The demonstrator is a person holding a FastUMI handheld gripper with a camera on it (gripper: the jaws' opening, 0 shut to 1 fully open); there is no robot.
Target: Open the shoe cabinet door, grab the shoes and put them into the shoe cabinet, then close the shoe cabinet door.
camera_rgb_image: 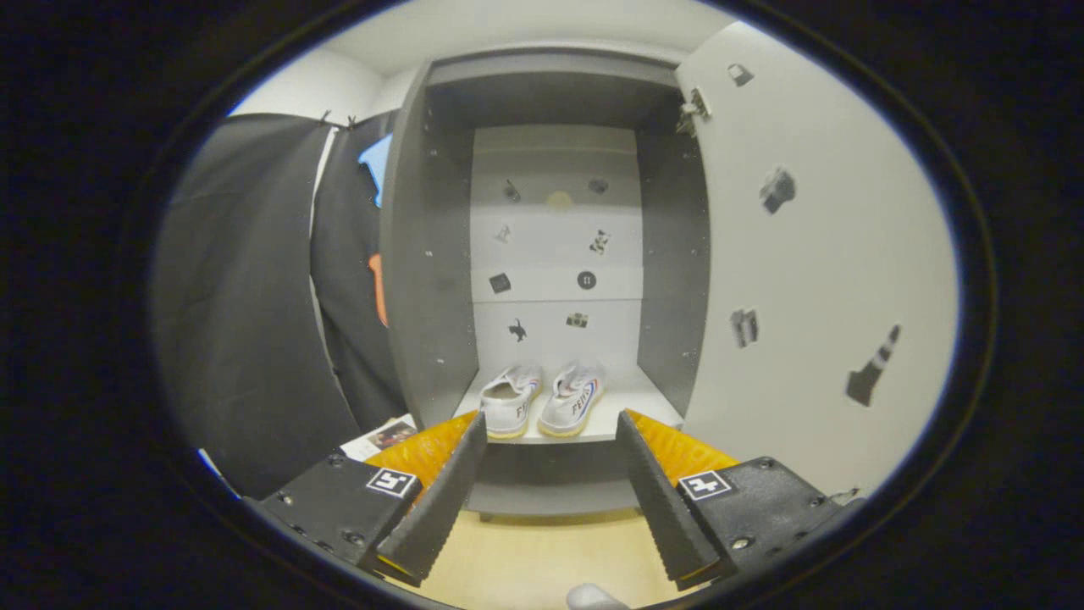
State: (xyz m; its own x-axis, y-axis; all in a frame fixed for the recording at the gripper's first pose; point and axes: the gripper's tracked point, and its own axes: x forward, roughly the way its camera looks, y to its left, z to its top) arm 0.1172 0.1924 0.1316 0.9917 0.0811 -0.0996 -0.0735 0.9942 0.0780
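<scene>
Gripper view: the shoe cabinet stands open, its door swung out to the right, so there's free room straight ahead over the bare floor. Black cloth hangs left. Both shoes sit side by side on the bottom shelf, beyond the fingers. The gripper is spread wide, holding nothing.
</scene>
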